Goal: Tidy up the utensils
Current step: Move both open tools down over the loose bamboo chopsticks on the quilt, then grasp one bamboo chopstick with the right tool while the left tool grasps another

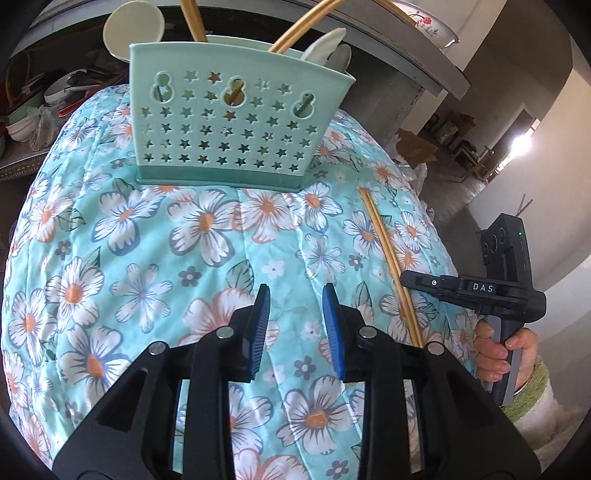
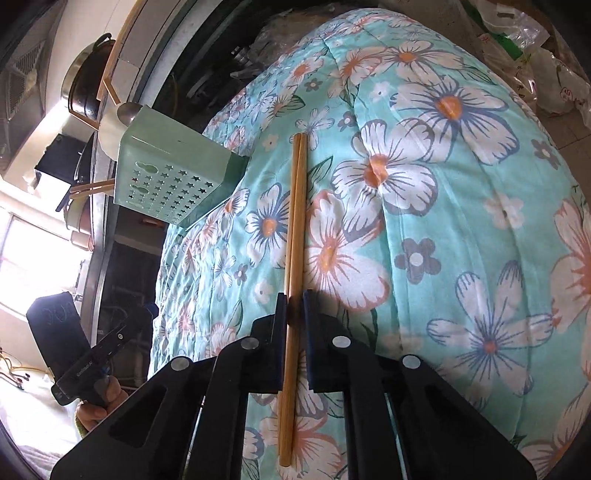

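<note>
A mint-green utensil holder (image 1: 240, 122) with star holes stands on the floral cloth (image 1: 147, 240). It holds white spoons (image 1: 133, 29) and chopsticks. My left gripper (image 1: 295, 317) hovers in front of it, open, with nothing between its blue pads. A pair of wooden chopsticks (image 1: 388, 258) lies to the right, and my right gripper (image 1: 404, 280) meets it from the side. In the right wrist view the chopsticks (image 2: 295, 221) run between the fingers of my right gripper (image 2: 293, 306), which is shut on them low against the cloth (image 2: 461, 221). The holder (image 2: 166, 184) stands to the left.
Bowls and clutter (image 1: 55, 96) fill a shelf at the left. A patterned dish (image 1: 424, 22) sits on the counter above. A dark pot (image 2: 85, 81) stands beyond the holder. Plastic bags (image 2: 535, 55) lie past the cloth's far edge. A cardboard box (image 1: 417, 147) rests on the floor.
</note>
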A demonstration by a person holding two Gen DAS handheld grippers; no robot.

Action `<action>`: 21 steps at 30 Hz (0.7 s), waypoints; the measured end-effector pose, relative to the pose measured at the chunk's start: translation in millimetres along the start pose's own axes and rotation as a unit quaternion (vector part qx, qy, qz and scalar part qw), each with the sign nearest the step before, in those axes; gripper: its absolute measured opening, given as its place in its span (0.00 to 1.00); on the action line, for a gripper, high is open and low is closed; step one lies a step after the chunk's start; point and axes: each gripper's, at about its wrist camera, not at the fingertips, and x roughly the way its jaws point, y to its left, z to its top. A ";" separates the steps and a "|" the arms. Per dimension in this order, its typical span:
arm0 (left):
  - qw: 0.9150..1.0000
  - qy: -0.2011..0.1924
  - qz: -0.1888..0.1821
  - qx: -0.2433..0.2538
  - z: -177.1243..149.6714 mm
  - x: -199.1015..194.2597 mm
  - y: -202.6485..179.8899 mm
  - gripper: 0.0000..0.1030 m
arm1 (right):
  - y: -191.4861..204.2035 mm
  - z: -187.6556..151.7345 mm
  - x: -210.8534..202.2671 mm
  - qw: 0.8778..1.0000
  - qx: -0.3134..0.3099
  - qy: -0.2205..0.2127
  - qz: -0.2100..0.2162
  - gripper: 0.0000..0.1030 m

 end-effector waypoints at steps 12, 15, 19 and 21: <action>1.000 0.024 0.000 0.017 4.6 19.7 -23.6 0.27 | -11.6 8.5 3.4 0.997 0.027 0.015 0.065 0.08; 1.000 0.025 0.001 0.018 5.1 21.9 -26.0 0.27 | -12.3 10.5 8.0 0.997 0.030 0.023 0.069 0.08; 0.999 0.029 0.001 0.022 5.2 25.7 -30.7 0.27 | -12.9 9.1 6.6 0.997 0.025 0.016 0.065 0.08; 0.999 0.031 0.000 0.023 4.8 27.3 -33.2 0.27 | -13.4 8.8 4.6 0.998 0.026 0.010 0.064 0.07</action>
